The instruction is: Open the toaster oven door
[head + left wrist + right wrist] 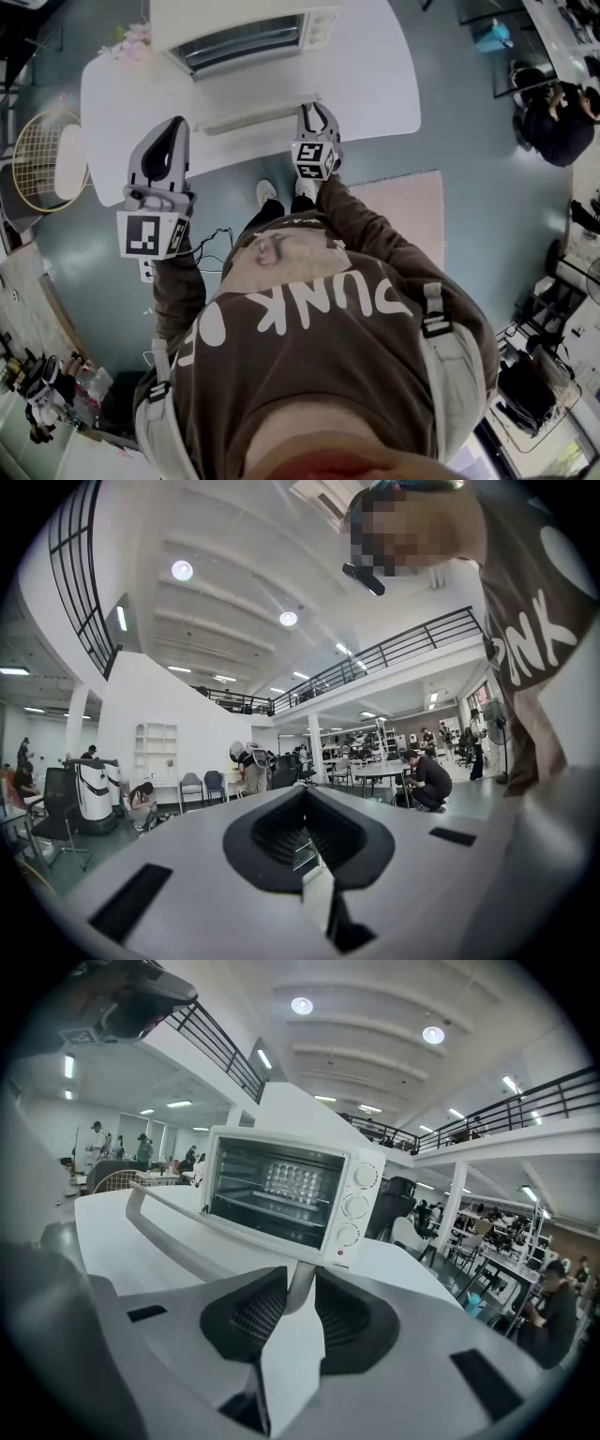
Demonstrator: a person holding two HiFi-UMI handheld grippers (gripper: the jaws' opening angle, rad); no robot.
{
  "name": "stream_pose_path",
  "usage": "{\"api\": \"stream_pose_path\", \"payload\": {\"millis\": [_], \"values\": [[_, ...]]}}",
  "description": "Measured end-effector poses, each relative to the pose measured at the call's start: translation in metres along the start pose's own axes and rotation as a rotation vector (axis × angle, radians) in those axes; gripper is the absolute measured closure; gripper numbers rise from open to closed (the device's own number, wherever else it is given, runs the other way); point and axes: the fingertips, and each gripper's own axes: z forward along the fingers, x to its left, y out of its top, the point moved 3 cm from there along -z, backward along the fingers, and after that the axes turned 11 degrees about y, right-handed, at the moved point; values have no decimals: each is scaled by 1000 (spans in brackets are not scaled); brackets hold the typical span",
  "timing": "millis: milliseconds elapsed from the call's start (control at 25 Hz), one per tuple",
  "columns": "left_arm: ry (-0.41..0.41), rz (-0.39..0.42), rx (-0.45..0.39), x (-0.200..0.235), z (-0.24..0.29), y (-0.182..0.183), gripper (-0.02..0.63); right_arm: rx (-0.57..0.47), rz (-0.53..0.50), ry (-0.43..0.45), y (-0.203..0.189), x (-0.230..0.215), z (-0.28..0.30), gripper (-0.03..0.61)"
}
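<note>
A white toaster oven stands at the back of the white table. Its door hangs down and open, so the racks inside show. The long white door handle runs along the door's front edge. My right gripper is shut on the right end of that handle, which sits between its pads. Off the table's left front edge, my left gripper is held level in the air. Its jaws stand together with nothing in them.
A bunch of pale flowers lies at the table's back left. A gold wire chair stands left of the table, and a pink rug lies on the floor to the right. People sit at desks far right.
</note>
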Motion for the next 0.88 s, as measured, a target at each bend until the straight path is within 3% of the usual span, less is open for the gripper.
{"api": "stream_pose_path", "payload": {"millis": [240, 680, 880], "values": [[8, 7, 26, -1, -6, -4, 611, 24, 0, -12, -33, 8, 4, 473], [14, 19, 41, 5, -11, -4, 611, 189, 210, -31, -84, 14, 31, 477], [16, 15, 41, 6, -13, -5, 611, 176, 214, -55, -85, 13, 32, 479]]}}
